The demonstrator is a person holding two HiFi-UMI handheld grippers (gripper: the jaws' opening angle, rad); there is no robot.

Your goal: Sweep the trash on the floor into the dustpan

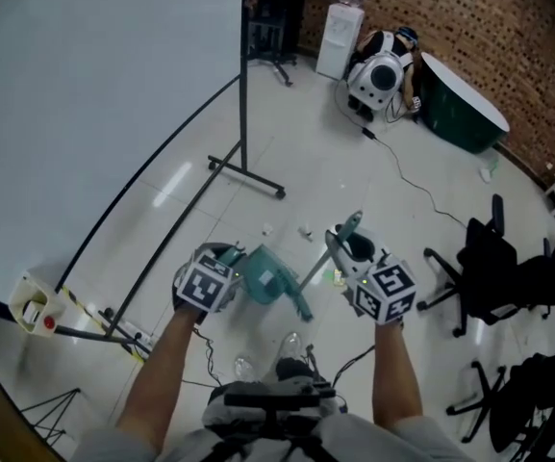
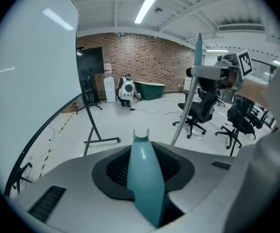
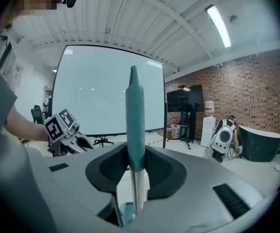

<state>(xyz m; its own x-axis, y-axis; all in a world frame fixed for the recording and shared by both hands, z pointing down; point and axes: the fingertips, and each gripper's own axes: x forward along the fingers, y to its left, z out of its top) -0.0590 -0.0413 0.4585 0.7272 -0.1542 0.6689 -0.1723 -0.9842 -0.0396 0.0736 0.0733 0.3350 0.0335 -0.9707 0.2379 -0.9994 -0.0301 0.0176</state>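
In the head view my left gripper (image 1: 229, 261) is shut on the handle of a teal dustpan (image 1: 269, 277), held above the floor. The left gripper view shows that teal dustpan handle (image 2: 143, 176) clamped between the jaws. My right gripper (image 1: 351, 255) is shut on a broom handle (image 1: 346, 227) with a teal grip and a silver shaft slanting down to the left. In the right gripper view the broom handle (image 3: 135, 115) stands upright between the jaws. Small bits of trash (image 1: 306, 232) lie on the white floor beyond both grippers.
A large whiteboard on a wheeled black stand (image 1: 246, 176) fills the left. Black office chairs (image 1: 489, 258) stand at the right. A person crouches by a green tub (image 1: 460, 104) at the back, and a cable (image 1: 421, 186) runs across the floor. A crumpled clear bottle (image 1: 293, 345) lies near my feet.
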